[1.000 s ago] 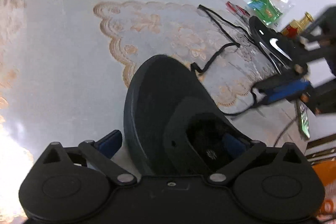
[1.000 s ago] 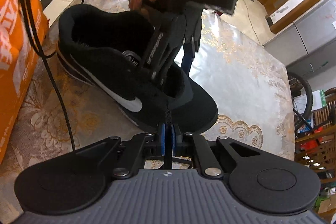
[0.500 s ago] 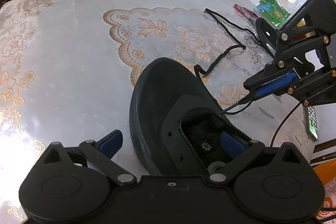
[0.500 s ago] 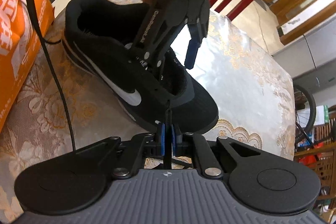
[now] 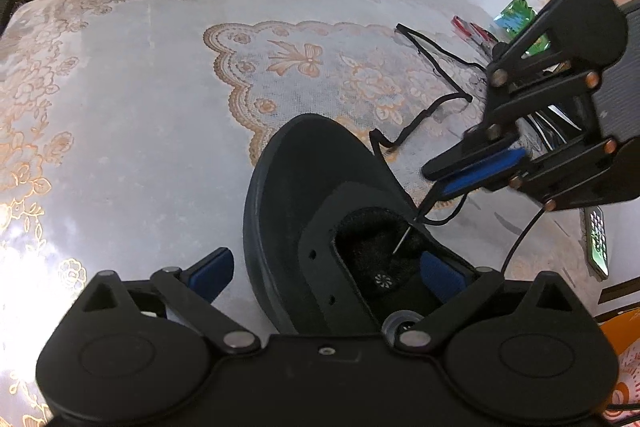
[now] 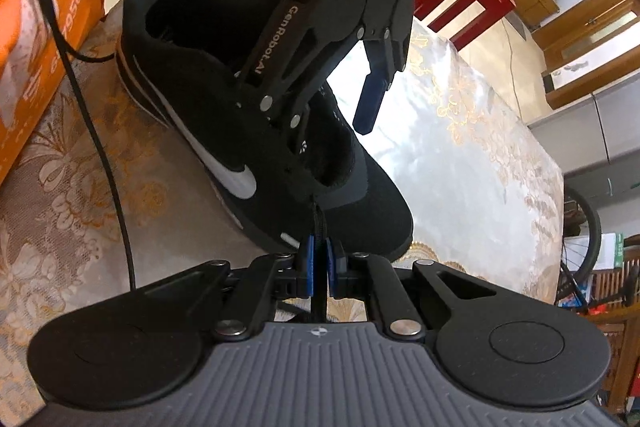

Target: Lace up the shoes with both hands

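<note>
Resting on table, black shoe (image 6: 240, 131) with white swoosh, eyelets unlaced

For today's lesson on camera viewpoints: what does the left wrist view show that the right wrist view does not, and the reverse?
Only the left wrist view shows the lace tip poking into the shoe's opening, and a phone on the table. Only the right wrist view shows the white swoosh and the orange box. Both show the black shoe, the lace pinched in the right gripper, and the open left gripper.
</note>
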Motion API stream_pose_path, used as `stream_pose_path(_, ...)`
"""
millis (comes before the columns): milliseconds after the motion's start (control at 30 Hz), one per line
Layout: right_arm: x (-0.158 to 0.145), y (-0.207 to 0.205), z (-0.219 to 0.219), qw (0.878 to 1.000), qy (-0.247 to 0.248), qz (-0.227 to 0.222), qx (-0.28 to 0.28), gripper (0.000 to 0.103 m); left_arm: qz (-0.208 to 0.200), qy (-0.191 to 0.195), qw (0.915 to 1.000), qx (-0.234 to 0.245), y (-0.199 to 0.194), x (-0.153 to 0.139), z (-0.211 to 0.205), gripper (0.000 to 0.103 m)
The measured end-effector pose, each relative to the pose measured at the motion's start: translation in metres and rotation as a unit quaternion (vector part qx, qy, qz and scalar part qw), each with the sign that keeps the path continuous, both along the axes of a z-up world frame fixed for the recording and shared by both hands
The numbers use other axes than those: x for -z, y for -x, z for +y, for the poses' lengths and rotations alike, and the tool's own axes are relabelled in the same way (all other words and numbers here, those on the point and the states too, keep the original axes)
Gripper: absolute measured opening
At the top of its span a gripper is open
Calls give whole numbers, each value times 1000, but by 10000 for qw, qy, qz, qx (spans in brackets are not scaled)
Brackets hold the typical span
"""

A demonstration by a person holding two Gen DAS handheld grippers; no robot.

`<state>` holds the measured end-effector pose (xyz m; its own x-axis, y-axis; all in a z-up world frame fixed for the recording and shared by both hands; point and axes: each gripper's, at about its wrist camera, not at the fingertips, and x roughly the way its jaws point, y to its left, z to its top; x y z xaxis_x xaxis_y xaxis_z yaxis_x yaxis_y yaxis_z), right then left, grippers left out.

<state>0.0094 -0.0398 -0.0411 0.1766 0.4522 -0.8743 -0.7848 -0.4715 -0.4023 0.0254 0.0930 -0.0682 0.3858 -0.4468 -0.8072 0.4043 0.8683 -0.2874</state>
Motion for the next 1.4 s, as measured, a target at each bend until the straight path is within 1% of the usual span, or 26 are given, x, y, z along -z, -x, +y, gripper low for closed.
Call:
stream_pose_path(100, 6, 1, 3, 10000, -58, -38, -66, 7, -57, 24, 9999, -119, 8, -4, 1, 100)
stream_pose_path(200, 0, 4, 5, 9996, -212, 194, -5, 7, -132, 55, 9995, -290, 21, -11, 4, 99)
stream_pose_path(267, -2, 4, 6, 9996, -198, 217, -5, 7, -186, 78, 9990, -401, 31, -16, 5, 99)
stream_pose_path(300, -2, 3, 5, 9997, -156, 185, -10, 9, -224, 79, 9986, -478, 36, -19, 6, 99)
stream_pose_path(333, -3, -1, 4, 9998, -98, 170, 42, 19, -261, 88, 9981, -553, 41, -21, 6, 99)
stream_pose_path(367, -5, -4, 4, 9997, -49, 181, 151, 21, -298, 71, 9977, -598, 44, -21, 5, 99)
stream_pose_path(567, -39, -24, 8, 9947, -58, 633, 809, 21, -519, -32, 9949, -862, 64, -23, 0, 99)
stream_pose_path(633, -51, -23, 15, 9935, -57, 804, 804, 21, -593, -67, 9937, -950, 70, -23, -1, 99)
stream_pose_path(667, -56, -20, 22, 9938, 6, 875, 686, 21, -629, -84, 9930, -994, 74, -23, -2, 99)
stream_pose_path(700, -60, -16, 29, 9941, 129, 939, 533, 21, -666, -101, 9923, -1038, 77, -24, -3, 99)
stream_pose_path(733, -59, -15, 40, 9931, 399, 1022, 403, 21, -703, -119, 9916, -1082, 80, -24, -4, 99)
stream_pose_path(800, -53, -16, 69, 9855, 1117, 1245, 277, 21, -776, -153, 9900, -1170, 87, -24, -5, 99)
stream_pose_path(867, -46, -19, 97, 9724, 1811, 1449, 234, 21, -849, -187, 9882, -1257, 93, -25, -7, 99)
stream_pose_path(933, -38, -29, 122, 9557, 2438, 1593, 424, 21, -922, -157, 9863, -1361, 99, -23, -8, 99)
stream_pose_path(1000, -32, -33, 142, 9386, 2990, 1657, 464, 21, -991, -160, 9844, -1442, 102, -22, -9, 99)
stream_pose_path(1033, -28, -33, 149, 9329, 3190, 1615, 432, 21, -1029, -170, 9834, -1484, 104, -21, -10, 100)
stream_pose_path(1100, -19, -29, 159, 9257, 3488, 1434, 292, 26, -1088, -205, 9814, -1567, 108, -22, -11, 100)
stream_pose_path(1133, -14, -27, 161, 9226, 3619, 1316, 212, 31, -1101, -238, 9806, -1604, 109, -23, -12, 100)
stream_pose_path(1167, -7, -24, 163, 9192, 3755, 1175, 128, 34, -1114, -270, 9800, -1626, 111, -24, -12, 100)
stream_pose_path(1233, 4, -17, 163, 9130, 3961, 975, -25, 33, -1143, -331, 9791, -1652, 113, -26, -13, 100)
stream_pose_path(1300, 10, -9, 158, 9119, 4025, 775, -216, 33, -1169, -374, 9785, -1655, 113, -27, -15, 100)
stream_pose_path(1333, 11, -5, 154, 9137, 4000, 648, -306, 28, -1170, -388, 9784, -1661, 112, -26, -16, 100)
stream_pose_path(1367, 13, -3, 149, 9174, 3930, 493, -388, 20, -1158, -389, 9783, -1675, 112, -26, -16, 100)
stream_pose_path(1400, 15, 0, 143, 9208, 3858, 338, -469, 15, -1130, -388, 9783, -1693, 112, -26, -15, 100)
